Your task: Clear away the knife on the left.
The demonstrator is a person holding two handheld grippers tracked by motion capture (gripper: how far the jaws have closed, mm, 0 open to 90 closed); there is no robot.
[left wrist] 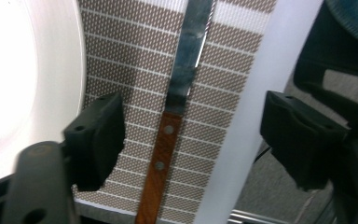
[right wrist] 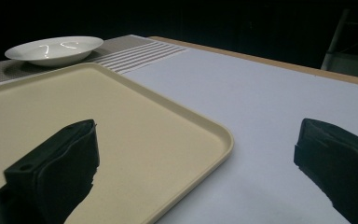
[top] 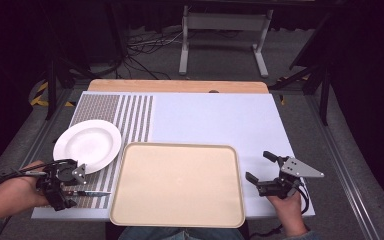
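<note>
Across the white table point(top: 215, 120), a knife point(left wrist: 168, 140) lies flat on the striped mat point(top: 130, 112) beside the plate point(top: 87, 145), between the left gripper's point(left wrist: 191, 140) parted, untouching jaws. The right gripper point(top: 261, 168) waits open beside the tray point(top: 177, 182). Closing off-centre could skid the thin handle away.

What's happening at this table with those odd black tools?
A person holds a two-jaw gripper in each hand. The left gripper is over a wooden-handled knife that lies on the striped mat beside a white plate, its jaws either side of the handle without pressing it. The right gripper waits open beside the bare beige tray.
</note>
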